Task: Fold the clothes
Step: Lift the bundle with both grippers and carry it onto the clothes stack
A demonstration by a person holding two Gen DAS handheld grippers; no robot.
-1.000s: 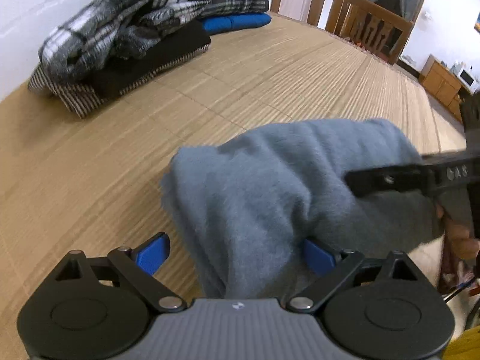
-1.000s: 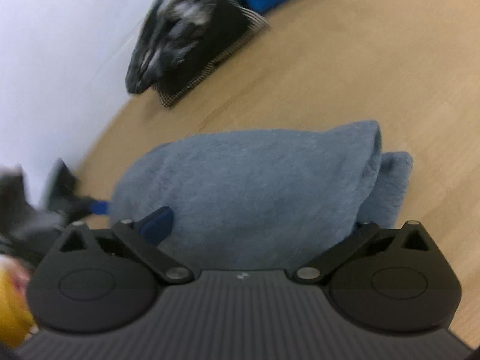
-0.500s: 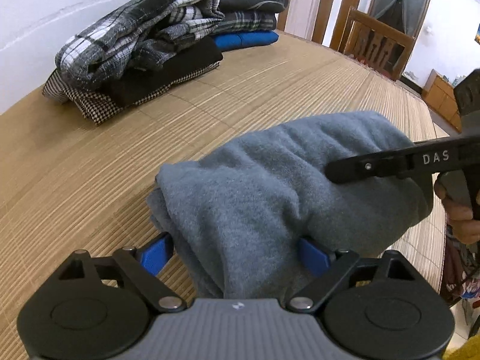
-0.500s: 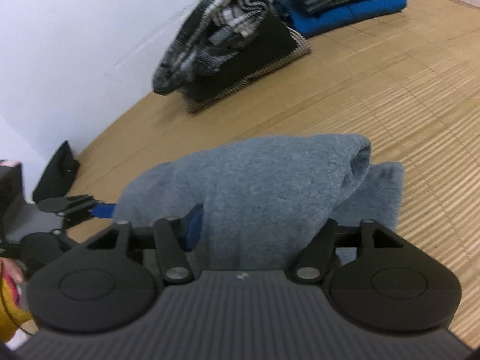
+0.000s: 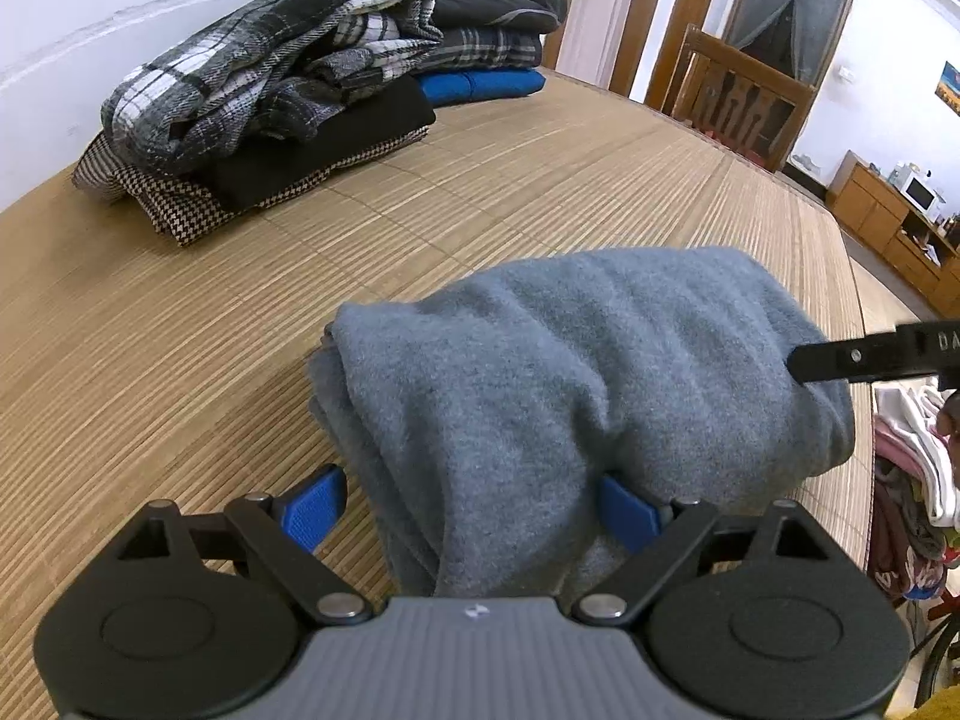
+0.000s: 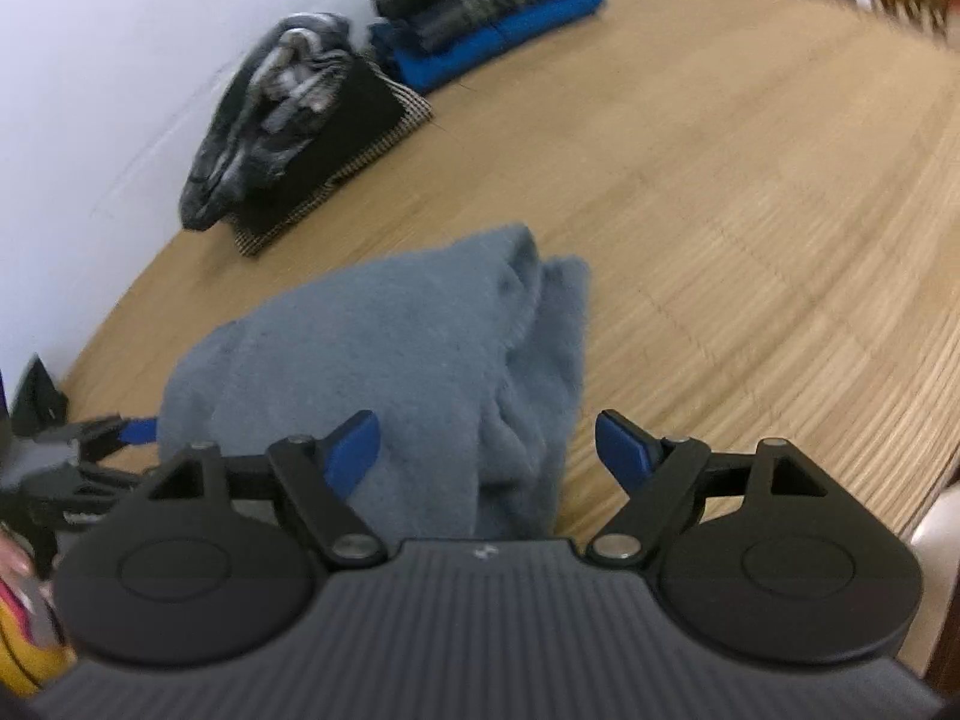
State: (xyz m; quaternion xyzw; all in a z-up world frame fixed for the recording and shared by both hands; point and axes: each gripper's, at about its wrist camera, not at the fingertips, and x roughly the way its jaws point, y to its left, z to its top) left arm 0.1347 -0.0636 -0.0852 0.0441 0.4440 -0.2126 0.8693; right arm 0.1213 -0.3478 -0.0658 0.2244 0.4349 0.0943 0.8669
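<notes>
— Grey fleece garment (image 5: 576, 396) sits folded into a thick bundle on our bamboo mat (image 5: 540, 180), near the mat's front edge and well apart from the other clothes. Do we have hold of it?

— With the left gripper (image 5: 474, 510), we cannot tell. Its blue pads (image 5: 315, 504) stand wide, one on each side of the bundle's near end; the right-hand pad is tucked against the cloth, the left-hand one shows a sliver of mat between itself and the fleece. So the fleece lies between our jaws, but we see no squeeze.

— And the right gripper (image 6: 489, 450)?

— Its jaws have just been spreading wider. The garment's corner lies between them, yet both blue pads (image 6: 354, 450) stand clear of the cloth in the right wrist view, which is blurred. In the left wrist view we see one of its black fingers (image 5: 864, 354) reaching in over the far end of the bundle.

— What else is on the mat?

— Against the white wall (image 5: 120, 12), a loose plaid pile (image 5: 270, 84) on black and houndstooth pieces, and just beside it a neater stack with a blue garment (image 5: 480, 84) at the bottom. Beyond the mat's far edge we see a wooden chair (image 5: 744, 96).
</notes>
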